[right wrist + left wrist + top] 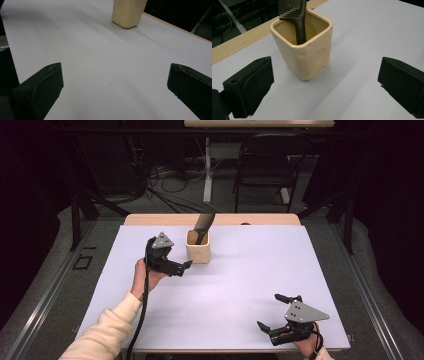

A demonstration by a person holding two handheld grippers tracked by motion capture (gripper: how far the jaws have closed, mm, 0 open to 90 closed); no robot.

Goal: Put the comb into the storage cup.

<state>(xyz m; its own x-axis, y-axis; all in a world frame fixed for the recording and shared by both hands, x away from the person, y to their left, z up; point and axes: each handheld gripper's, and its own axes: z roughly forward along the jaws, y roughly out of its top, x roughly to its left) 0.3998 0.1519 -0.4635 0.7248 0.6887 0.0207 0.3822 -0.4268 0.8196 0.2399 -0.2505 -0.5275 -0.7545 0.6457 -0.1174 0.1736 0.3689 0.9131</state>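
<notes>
A cream ceramic cup [198, 251] stands upright at the back middle of the white table. A dark comb [204, 225] leans in it, teeth end up. My left gripper [175, 257] sits just left of the cup, held in a hand, pointing toward it. In the left gripper view the cup [307, 60] and comb [297, 20] lie a short way ahead of the left gripper [324, 87], whose jaws stand wide with nothing between them. My right gripper [269, 311] rests open near the front right edge. Its own view shows that gripper [115, 87] empty, the cup [127, 12] far ahead.
A white sheet [225, 285] covers the table, and a wooden strip [150, 219] shows along the far edge. Beyond the table are a black chair [265, 165], a desk leg and loose cables on the floor. A cable trails from the left gripper along the sleeve.
</notes>
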